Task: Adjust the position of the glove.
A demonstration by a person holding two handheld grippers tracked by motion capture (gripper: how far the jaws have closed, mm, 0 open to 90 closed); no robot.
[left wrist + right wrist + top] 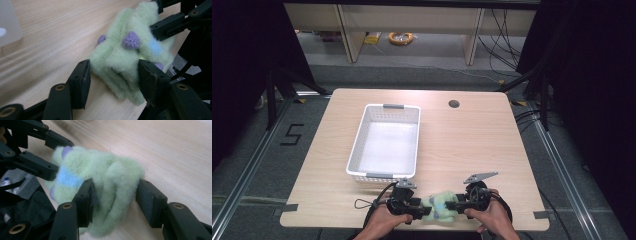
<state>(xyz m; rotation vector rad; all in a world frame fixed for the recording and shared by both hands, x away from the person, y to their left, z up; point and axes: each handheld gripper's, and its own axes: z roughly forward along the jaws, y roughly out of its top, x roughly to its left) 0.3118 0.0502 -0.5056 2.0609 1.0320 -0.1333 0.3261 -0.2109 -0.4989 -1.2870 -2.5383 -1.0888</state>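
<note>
Item: green fleece cloth, bunched at lower centre of the worktop; judged light, soft, compressible, unbreakable. Left tool and right tool each stand half-wide, pinching opposite ends; thick folds offer the surest hold.

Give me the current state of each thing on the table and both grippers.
Green fuzzy cloth: bunched up, lying at the table's near edge, between both grippers.
White basket: upright, empty.
Left gripper: fingers pressed on the cloth's one end.
Right gripper: fingers pressed on its other end.
</note>
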